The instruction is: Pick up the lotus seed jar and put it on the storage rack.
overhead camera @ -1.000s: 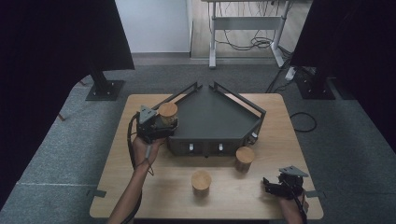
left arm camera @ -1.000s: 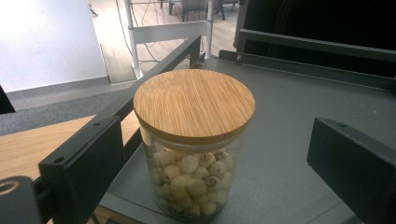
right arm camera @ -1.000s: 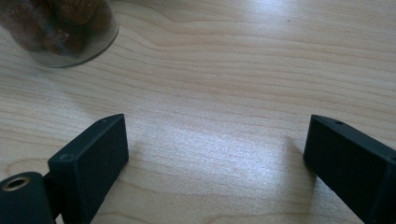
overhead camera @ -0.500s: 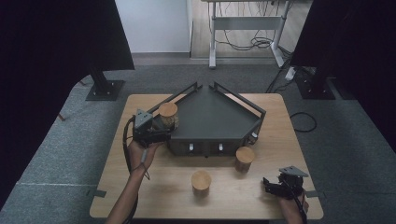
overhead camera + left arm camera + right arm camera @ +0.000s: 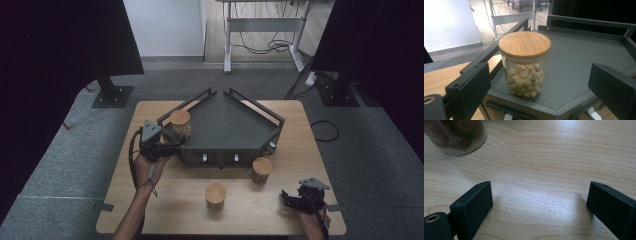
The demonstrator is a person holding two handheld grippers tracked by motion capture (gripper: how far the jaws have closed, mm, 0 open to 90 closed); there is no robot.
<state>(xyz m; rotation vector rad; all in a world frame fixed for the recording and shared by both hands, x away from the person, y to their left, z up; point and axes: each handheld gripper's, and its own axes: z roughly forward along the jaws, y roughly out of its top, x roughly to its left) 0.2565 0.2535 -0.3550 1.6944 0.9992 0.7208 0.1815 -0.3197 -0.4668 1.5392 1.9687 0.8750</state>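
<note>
A glass jar (image 5: 525, 67) of pale round seeds with a wooden lid stands upright on the left corner of the dark grey tray (image 5: 579, 60). My left gripper (image 5: 539, 85) is open, one jaw on either side of the jar, and neither touches the glass. From above, the left gripper (image 5: 170, 144) sits just to the near left of that jar (image 5: 180, 123). My right gripper (image 5: 539, 202) is open over bare wood with nothing between its jaws. In the high view the right gripper (image 5: 292, 199) rests at the table's near right corner.
Two more wooden-lidded jars stand on the table: one (image 5: 215, 195) near the front middle, one (image 5: 262, 170) just in front of the tray (image 5: 235, 125). A jar base (image 5: 456, 135) with brown contents lies ahead and left of the right jaws. The tray has raised rails.
The left gripper has drawn back slightly from the jar toward the near left. The jar stays on the tray corner. The right gripper has not moved.
</note>
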